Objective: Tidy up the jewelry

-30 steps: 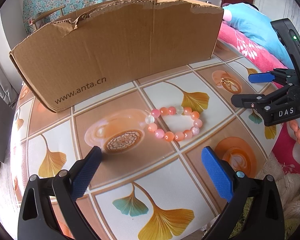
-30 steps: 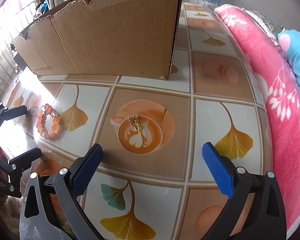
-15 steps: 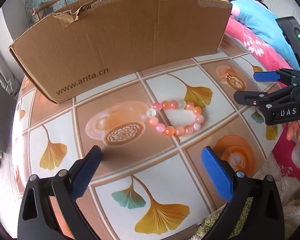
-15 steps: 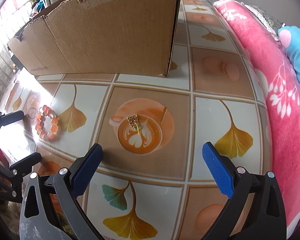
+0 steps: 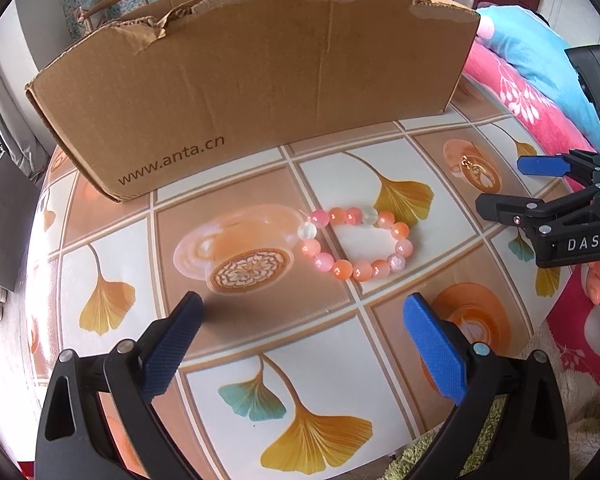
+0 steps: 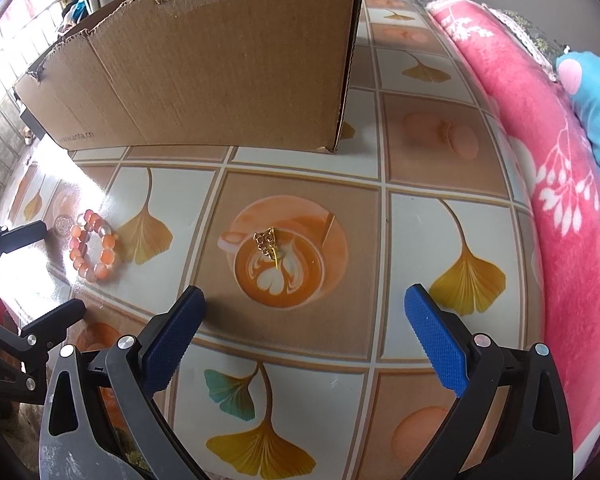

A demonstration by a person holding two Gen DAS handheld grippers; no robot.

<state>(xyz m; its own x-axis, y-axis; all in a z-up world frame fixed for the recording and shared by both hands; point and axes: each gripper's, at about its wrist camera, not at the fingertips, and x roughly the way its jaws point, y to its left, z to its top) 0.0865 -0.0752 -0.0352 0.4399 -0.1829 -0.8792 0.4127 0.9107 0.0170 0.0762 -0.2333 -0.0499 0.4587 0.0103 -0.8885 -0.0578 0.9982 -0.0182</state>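
Lying flat on the tabletop (image 5: 112, 240) is a bead bracelet (image 5: 356, 243) made of pink, orange and pale round beads. It sits on the picture cloth, partly on a white square with a yellow leaf and just beside a drawing of a coffee cup. The left gripper (image 5: 300, 344) hangs above the near part of the tabletop with its two blue fingers spread wide apart, and nothing is between them. The bracelet is ahead of it, a little to the right of the middle of the gap.

A small gold piece of jewelry (image 6: 269, 244) lies on another coffee cup drawing, well apart from the bracelet. The right gripper (image 6: 304, 336) hangs near it with its blue fingers also spread wide and holding nothing. The gold piece is ahead of the gap, a little to the left.

Behind both things stands a big brown cardboard box (image 5: 260, 92) with a torn top edge and "www.anta.cn" printed on its side. A pink blanket (image 6: 560, 200) with white flowers lies along the right side of the tabletop, with something blue on top of it.
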